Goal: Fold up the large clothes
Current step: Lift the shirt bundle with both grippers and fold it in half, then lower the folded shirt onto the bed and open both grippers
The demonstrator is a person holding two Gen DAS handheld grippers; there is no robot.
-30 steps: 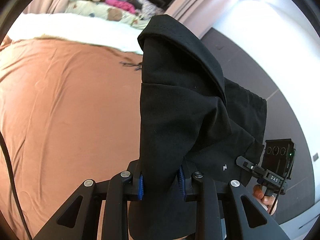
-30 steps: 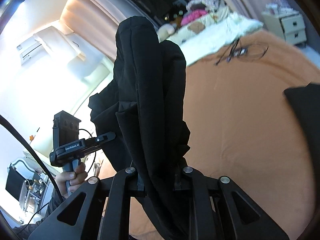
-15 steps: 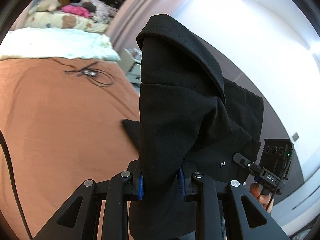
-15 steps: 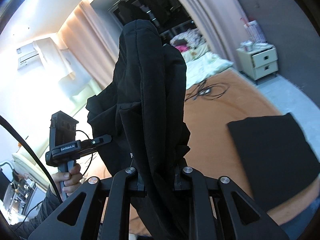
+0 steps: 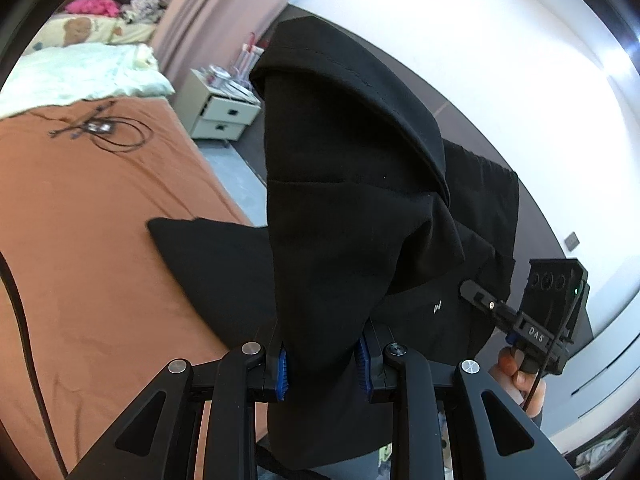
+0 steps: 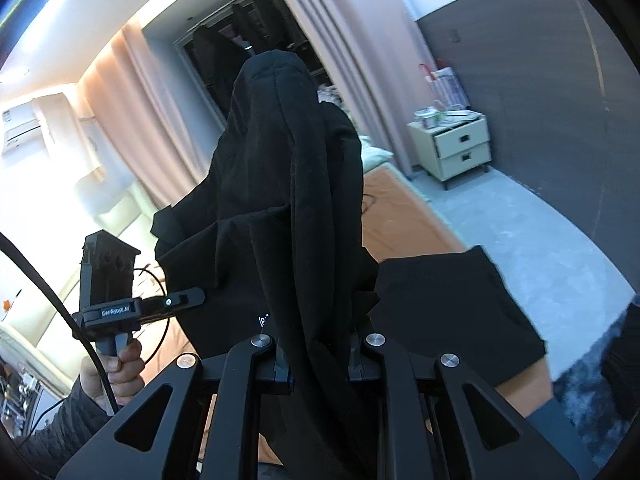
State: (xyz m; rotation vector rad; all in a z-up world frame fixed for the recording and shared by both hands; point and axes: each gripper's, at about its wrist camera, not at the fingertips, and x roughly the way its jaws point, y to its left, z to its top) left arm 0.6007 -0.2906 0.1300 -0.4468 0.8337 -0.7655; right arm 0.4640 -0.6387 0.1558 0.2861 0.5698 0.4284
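A large black garment (image 5: 352, 216) hangs bunched between both grippers, held up in the air over the bed edge. My left gripper (image 5: 323, 364) is shut on a thick fold of it. My right gripper (image 6: 318, 354) is shut on another fold of the same garment (image 6: 292, 208). Each gripper shows in the other's view: the right one (image 5: 544, 320) at the lower right, the left one (image 6: 108, 308) at the lower left. A flat folded black cloth (image 6: 452, 312) lies on the orange bed sheet (image 5: 80, 220) near the bed's corner; it also shows in the left wrist view (image 5: 216, 256).
A beige two-drawer nightstand (image 6: 456, 144) with small items on top stands by the dark wall. Black cables (image 5: 104, 132) lie on the sheet. A pale quilt (image 5: 80, 76) and toys lie at the bed's head. Grey floor (image 6: 520, 216) runs beside the bed.
Both grippers have swung with the garment toward the right side of the bed. The folded black cloth and the nightstand have come into view. The grips have not changed.
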